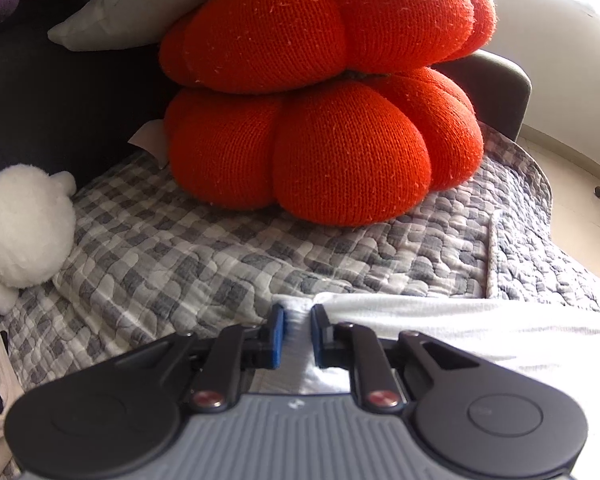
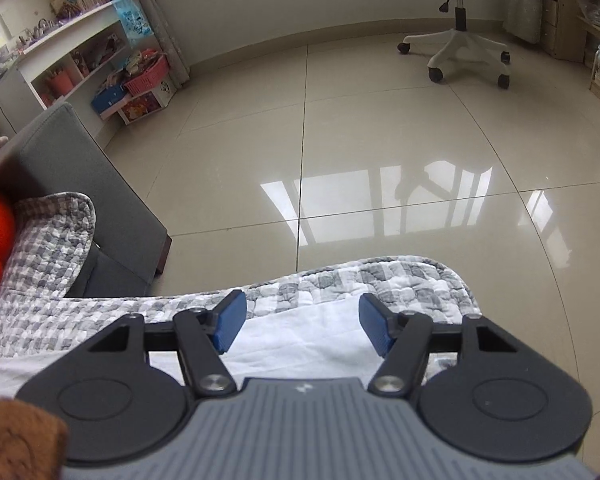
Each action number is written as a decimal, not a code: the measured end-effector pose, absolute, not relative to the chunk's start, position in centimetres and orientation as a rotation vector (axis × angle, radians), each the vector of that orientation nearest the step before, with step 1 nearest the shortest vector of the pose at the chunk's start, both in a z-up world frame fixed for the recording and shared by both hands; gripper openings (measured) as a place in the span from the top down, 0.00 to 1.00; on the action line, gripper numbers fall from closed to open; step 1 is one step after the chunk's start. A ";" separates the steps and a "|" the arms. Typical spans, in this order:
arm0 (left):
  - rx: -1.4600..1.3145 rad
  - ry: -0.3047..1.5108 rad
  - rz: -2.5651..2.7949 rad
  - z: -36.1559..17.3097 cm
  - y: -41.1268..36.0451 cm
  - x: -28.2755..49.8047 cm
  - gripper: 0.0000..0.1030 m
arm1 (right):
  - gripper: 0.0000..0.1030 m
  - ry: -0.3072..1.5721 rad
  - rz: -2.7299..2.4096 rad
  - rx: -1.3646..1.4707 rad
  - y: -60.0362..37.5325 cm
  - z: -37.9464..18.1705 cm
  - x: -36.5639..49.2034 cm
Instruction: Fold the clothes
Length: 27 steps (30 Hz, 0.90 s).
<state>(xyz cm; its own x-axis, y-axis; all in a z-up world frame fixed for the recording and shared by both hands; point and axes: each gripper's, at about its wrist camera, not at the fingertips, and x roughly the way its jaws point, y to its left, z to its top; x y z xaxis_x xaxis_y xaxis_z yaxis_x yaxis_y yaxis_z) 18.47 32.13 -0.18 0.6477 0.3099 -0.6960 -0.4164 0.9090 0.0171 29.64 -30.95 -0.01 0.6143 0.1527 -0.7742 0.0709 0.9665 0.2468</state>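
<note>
left gripper pinching white garment

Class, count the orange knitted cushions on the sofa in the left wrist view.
2. One orange cushion rests on the checked blanket; the other is stacked directly on top. More may be hidden behind them.

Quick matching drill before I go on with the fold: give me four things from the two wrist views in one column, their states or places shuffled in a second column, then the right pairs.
Things:
1. left gripper
2. right gripper
3. orange cushions
4. office chair

States or places:
A. stacked one on the other on the checked quilt
B. jaws wide apart over the white garment, not pinching it
C. on the tiled floor, away from the sofa
D. jaws nearly closed on the white garment's edge

Pairs: 1-D, 2-B, 3-A, 4-C
</note>
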 end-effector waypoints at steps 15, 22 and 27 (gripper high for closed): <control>-0.165 0.759 0.438 -0.4 32.4 18.3 0.86 | 0.52 1.013 -0.063 0.199 -30.5 -2.0 31.4; -0.173 0.759 0.442 -0.5 32.6 18.4 0.87 | 0.88 0.982 -0.116 0.165 -30.5 -2.4 30.6; -0.179 0.743 0.442 0.0 32.8 18.1 0.88 | 0.97 0.921 -0.117 0.197 -31.0 -1.9 29.6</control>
